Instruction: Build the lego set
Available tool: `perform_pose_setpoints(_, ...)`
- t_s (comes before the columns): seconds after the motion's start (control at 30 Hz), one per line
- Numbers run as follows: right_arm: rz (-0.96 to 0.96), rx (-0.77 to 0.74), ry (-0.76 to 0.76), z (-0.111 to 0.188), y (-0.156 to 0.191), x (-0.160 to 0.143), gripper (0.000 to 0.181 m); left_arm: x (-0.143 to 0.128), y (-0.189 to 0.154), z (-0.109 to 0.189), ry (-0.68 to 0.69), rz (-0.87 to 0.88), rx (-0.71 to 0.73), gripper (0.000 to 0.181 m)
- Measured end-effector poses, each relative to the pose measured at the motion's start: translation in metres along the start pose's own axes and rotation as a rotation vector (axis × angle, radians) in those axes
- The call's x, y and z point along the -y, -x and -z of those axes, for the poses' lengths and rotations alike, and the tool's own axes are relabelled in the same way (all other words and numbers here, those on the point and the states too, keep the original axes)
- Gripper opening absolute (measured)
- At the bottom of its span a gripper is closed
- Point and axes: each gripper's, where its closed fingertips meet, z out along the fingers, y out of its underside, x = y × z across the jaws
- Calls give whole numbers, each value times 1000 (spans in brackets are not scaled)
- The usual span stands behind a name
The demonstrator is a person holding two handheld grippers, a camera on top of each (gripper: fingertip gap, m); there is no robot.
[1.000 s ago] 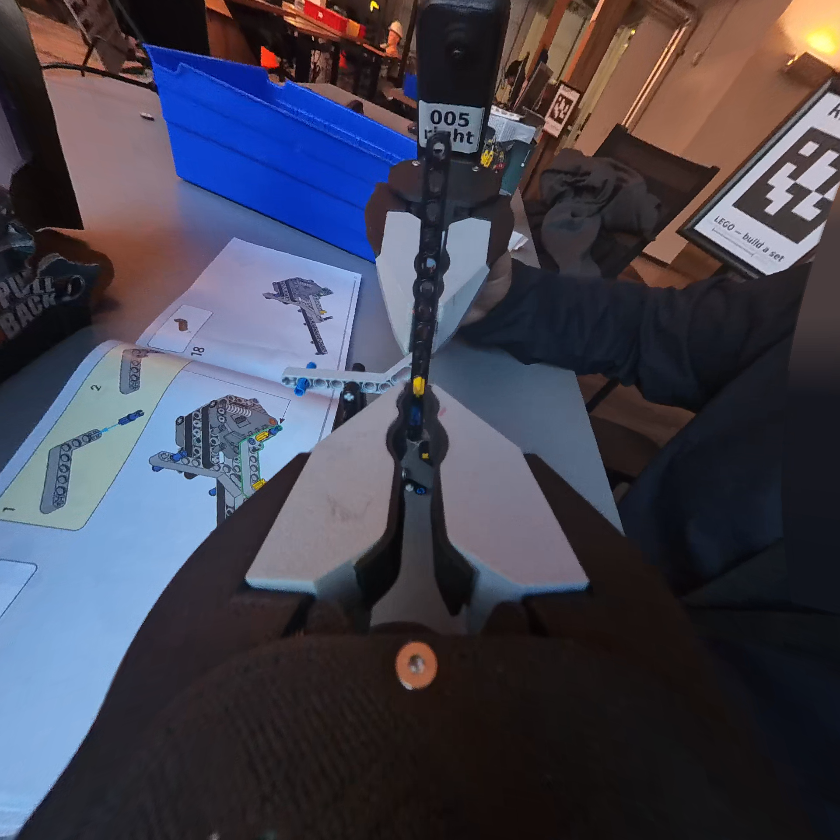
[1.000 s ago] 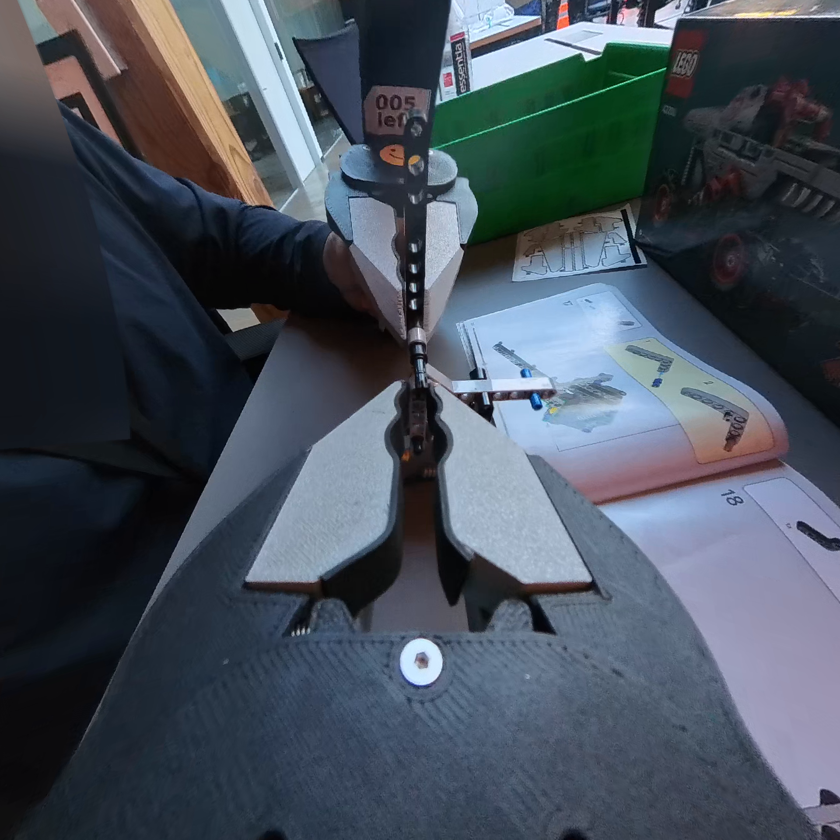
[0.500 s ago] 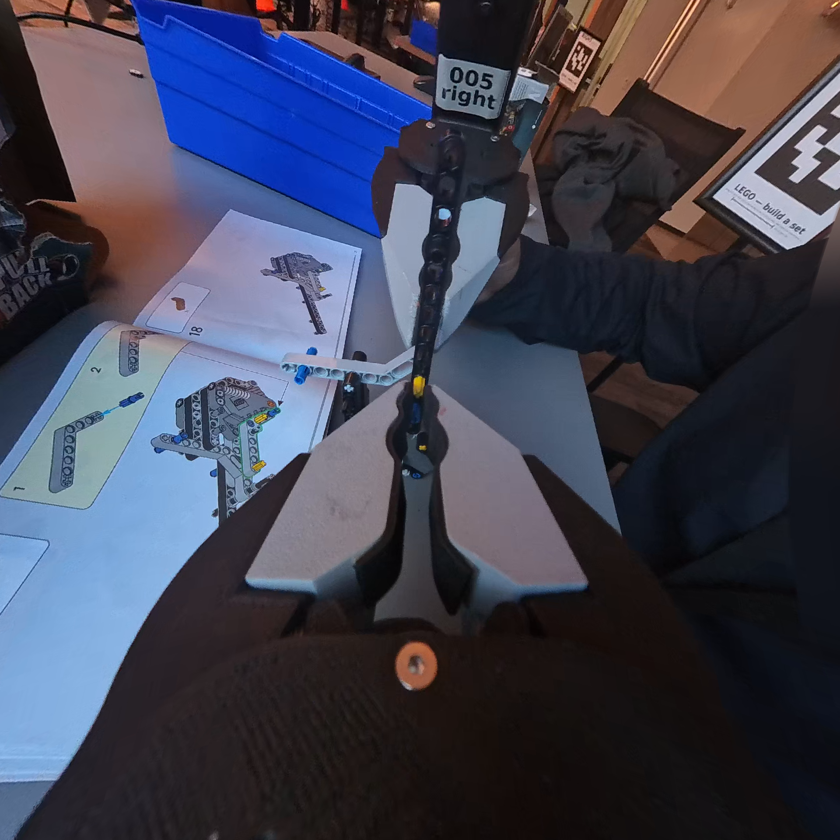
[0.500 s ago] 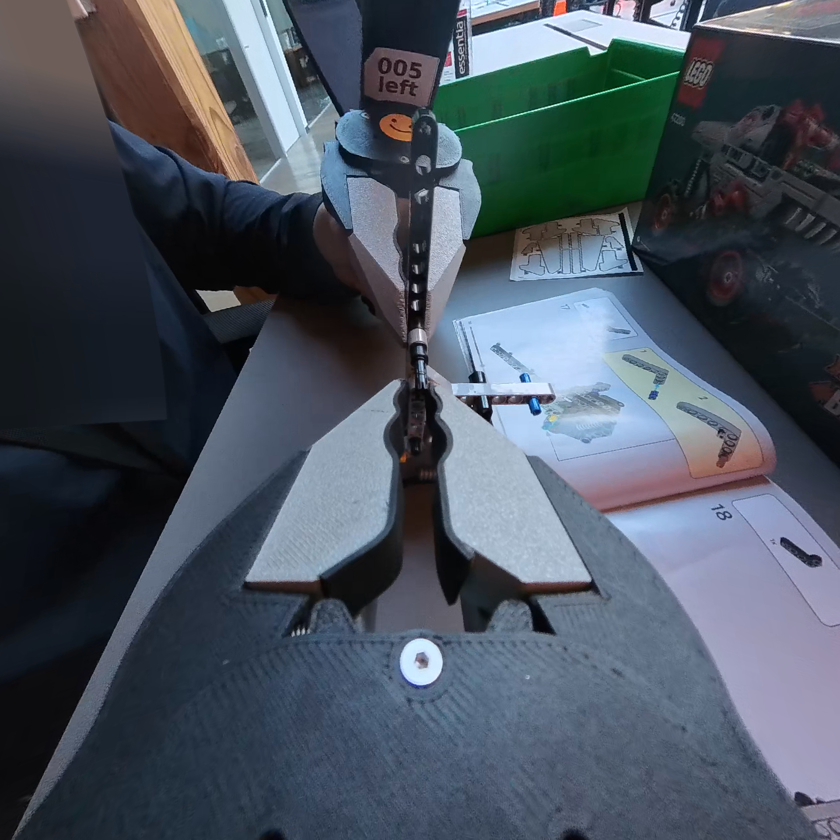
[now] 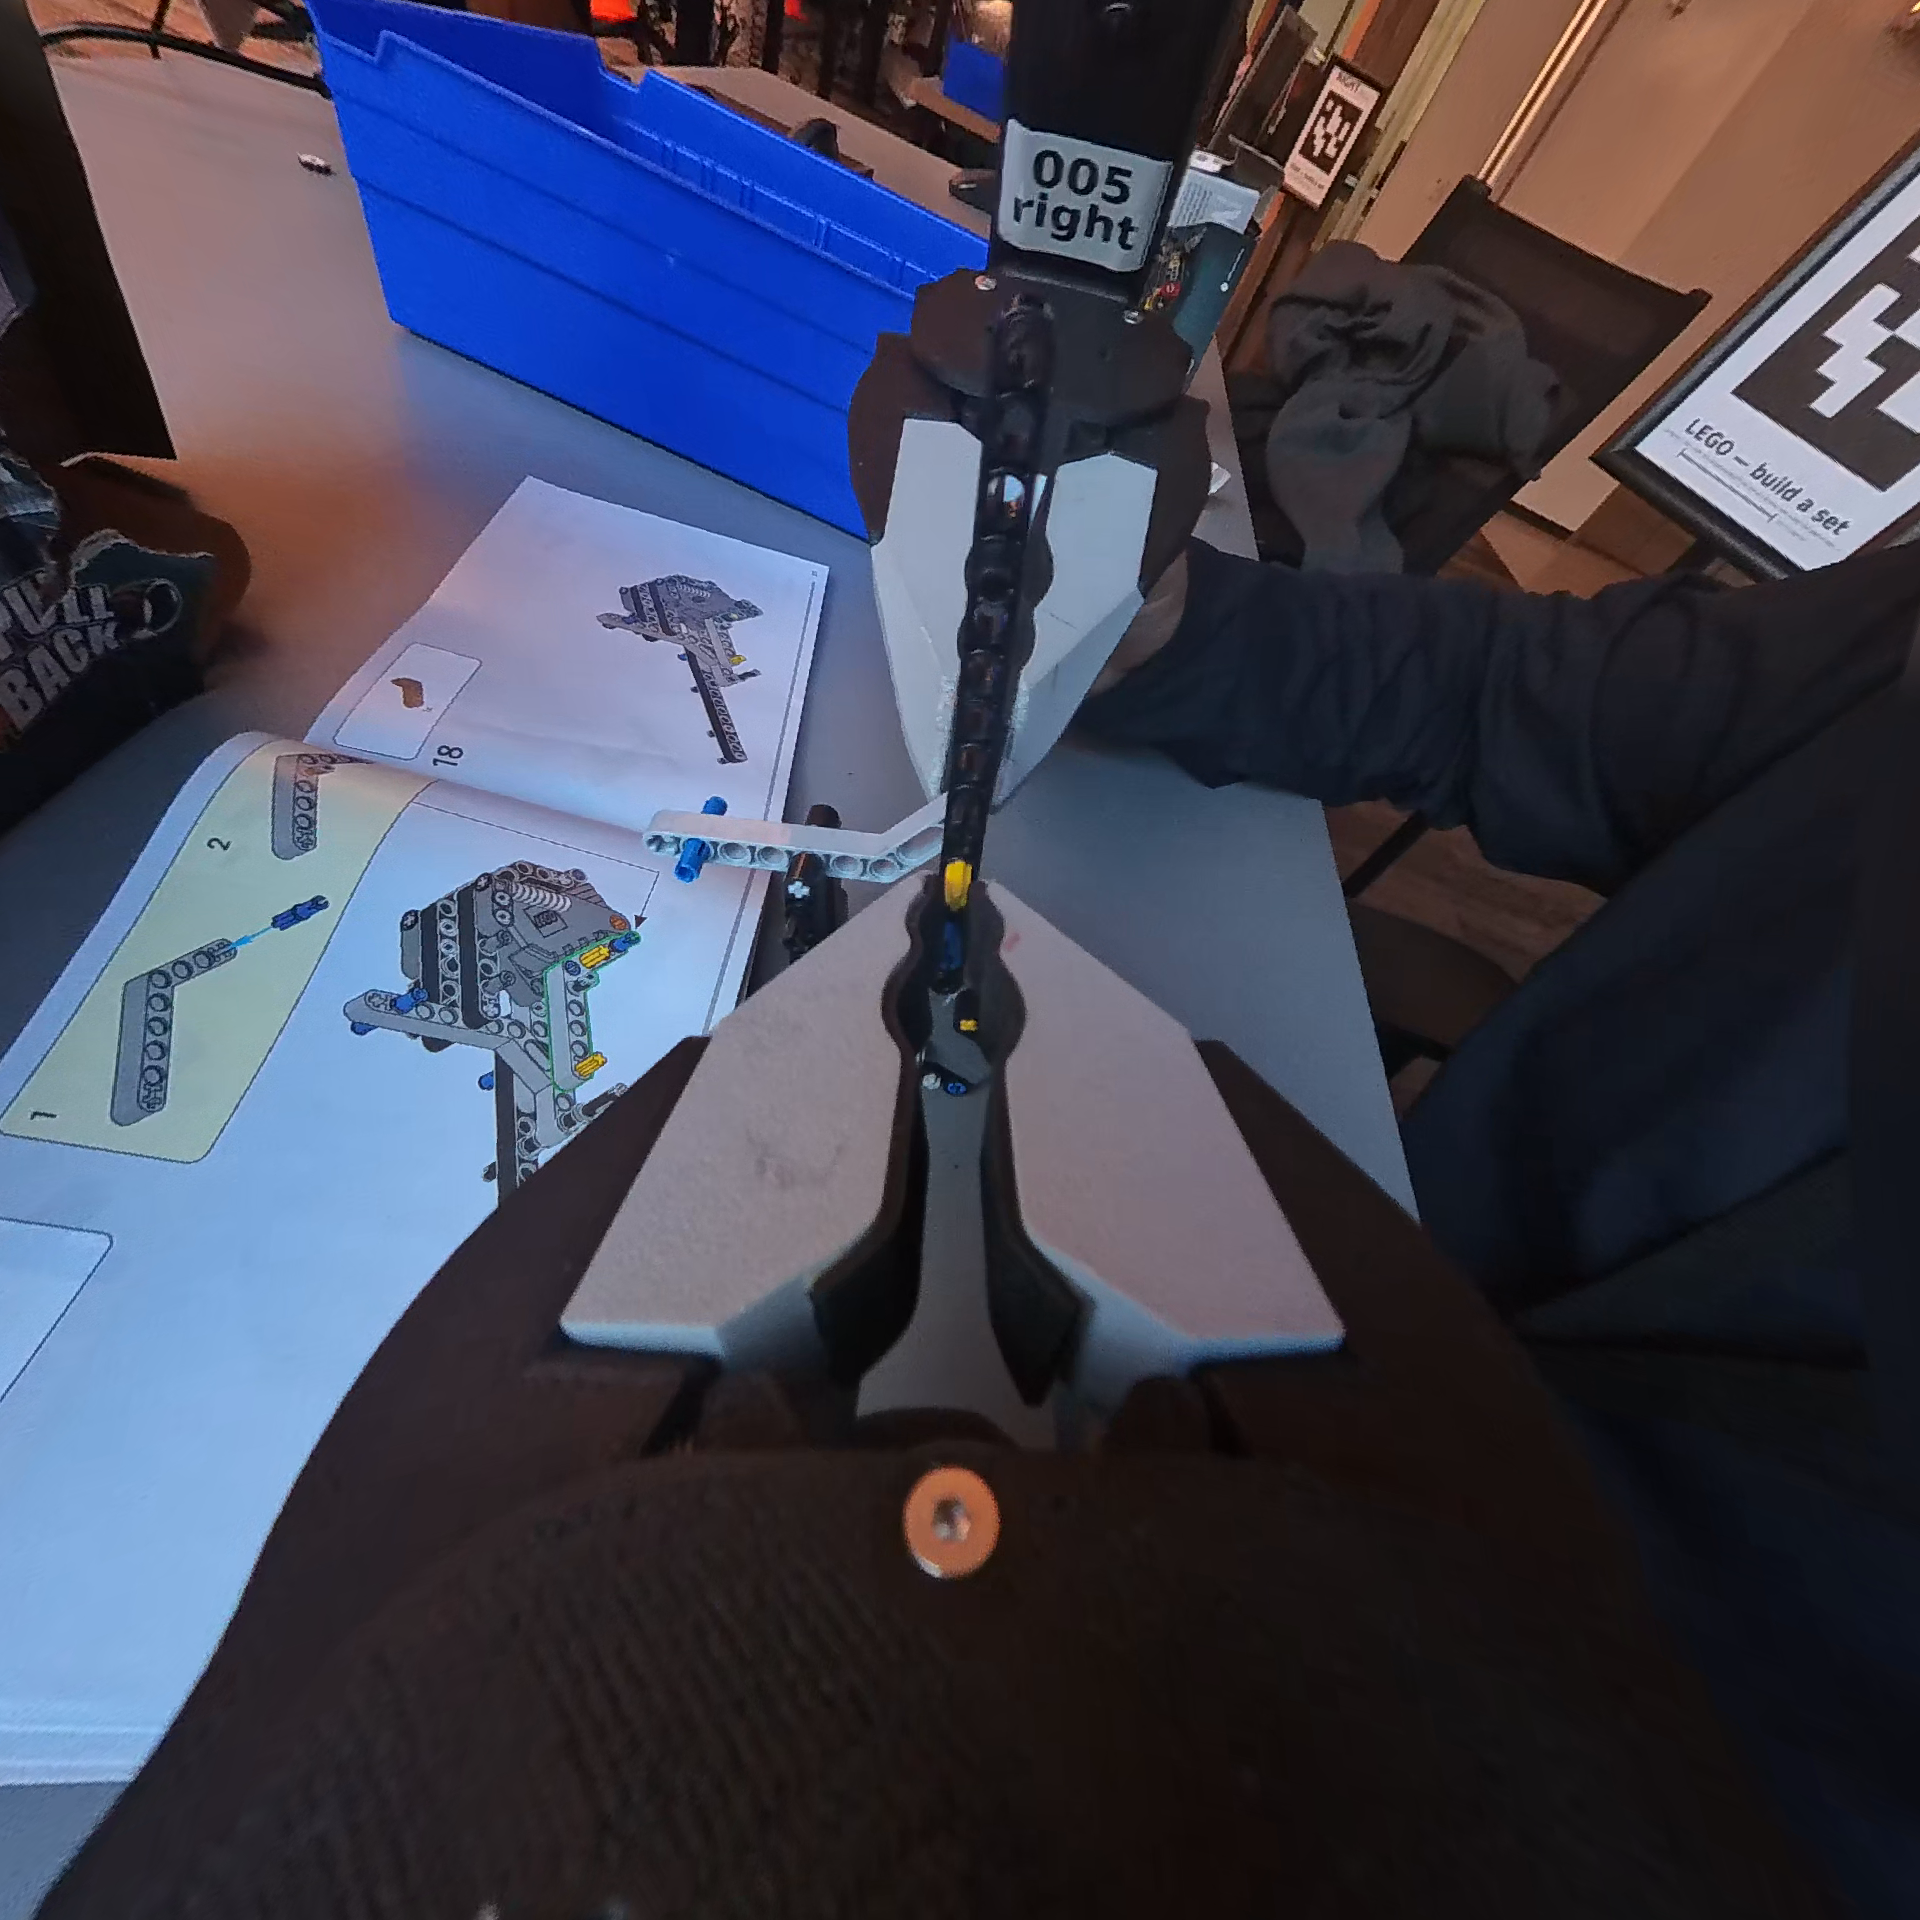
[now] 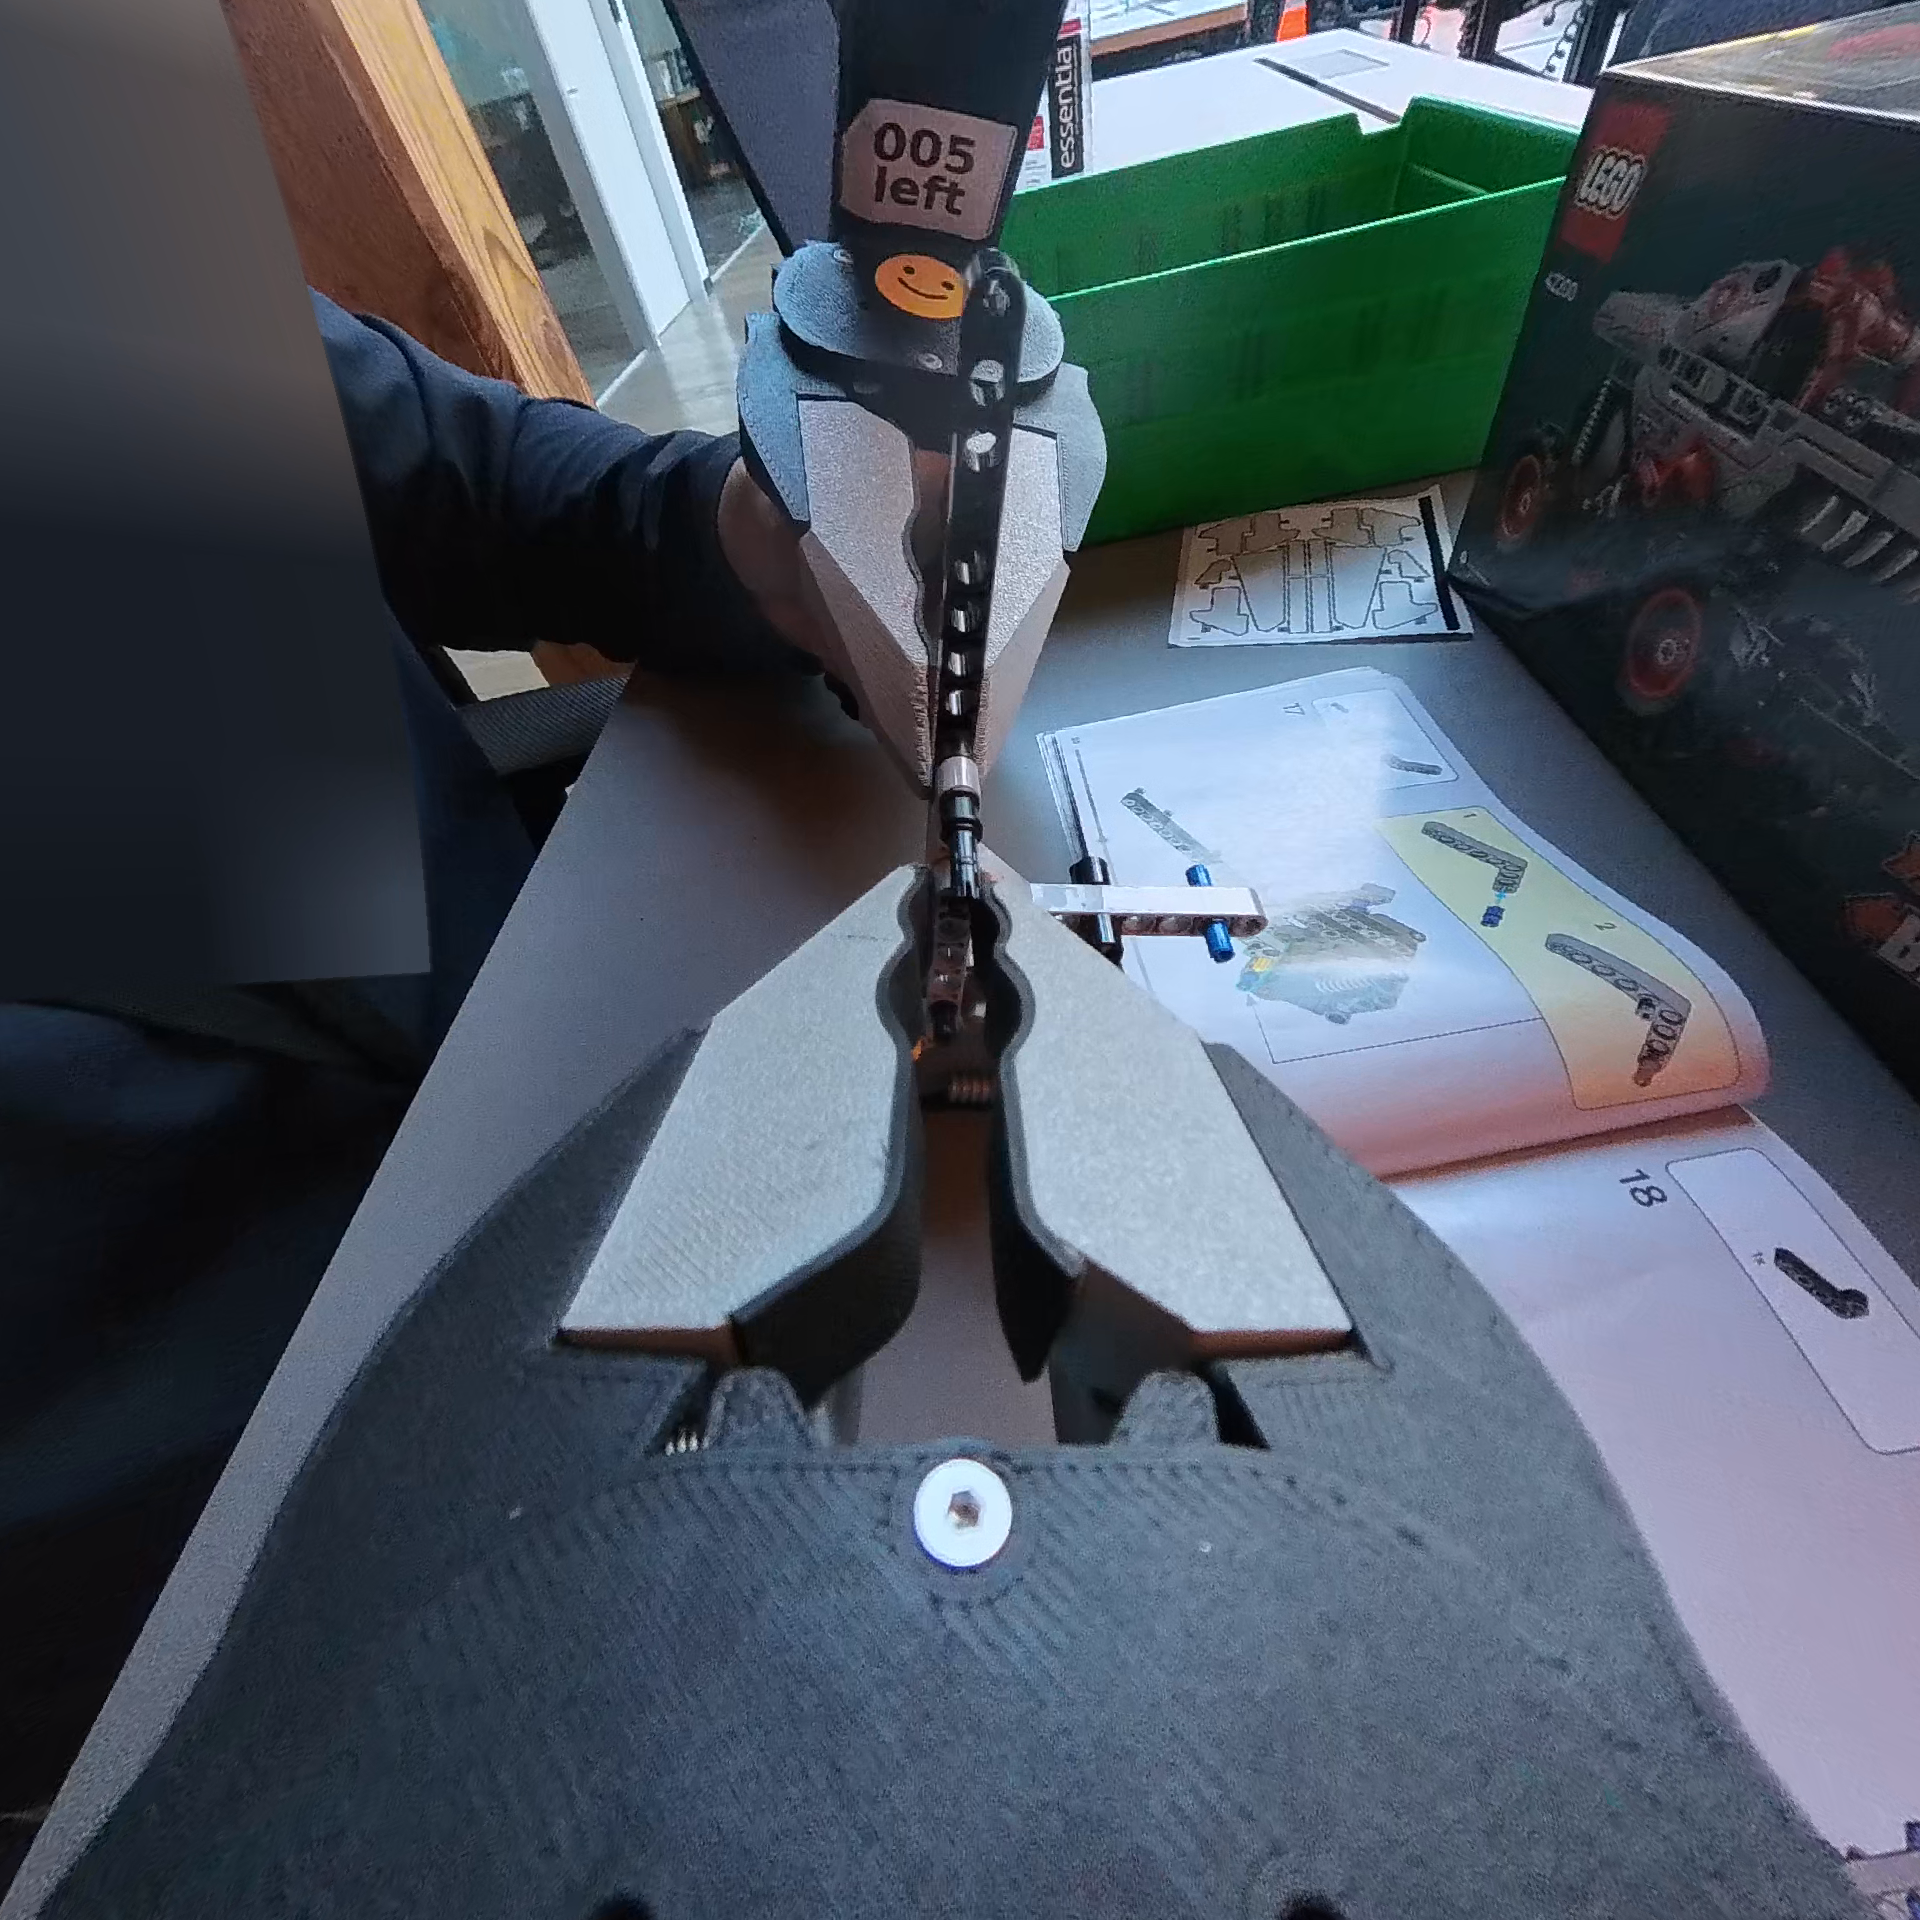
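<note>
Left hand-held gripper (image 5: 951, 935) and right hand-held gripper (image 6: 951, 935) both pinching the lego assembly (image 5: 982, 665), above the instruction booklet (image 5: 312, 1039).

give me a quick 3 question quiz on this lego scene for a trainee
1. True or false: both the left gripper and the right gripper are shut on the lego assembly.
2. Which colour is the bin behind the instruction booklet in the right wrist view? A) green B) red C) yellow
3. Fill in: the grey angled beam sticking out sideways from the assembly carries a ____ pin.

Key: 1 true; 2 A; 3 blue
</note>
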Motion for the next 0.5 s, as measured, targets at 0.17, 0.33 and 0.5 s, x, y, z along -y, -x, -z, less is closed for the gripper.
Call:
perform_pose_setpoints(0.17,-2,1,-1,0,-1,0,4,0,1,0,-3,1,4,1)
perform_pose_setpoints(0.33,-10,1,-5,-1,-3,1,4,1,2,0,-10,5,8,1)
perform_pose_setpoints(0.5,-146,17,-45,1,-14,3,9,2,10,1,-24,-16,45,2)
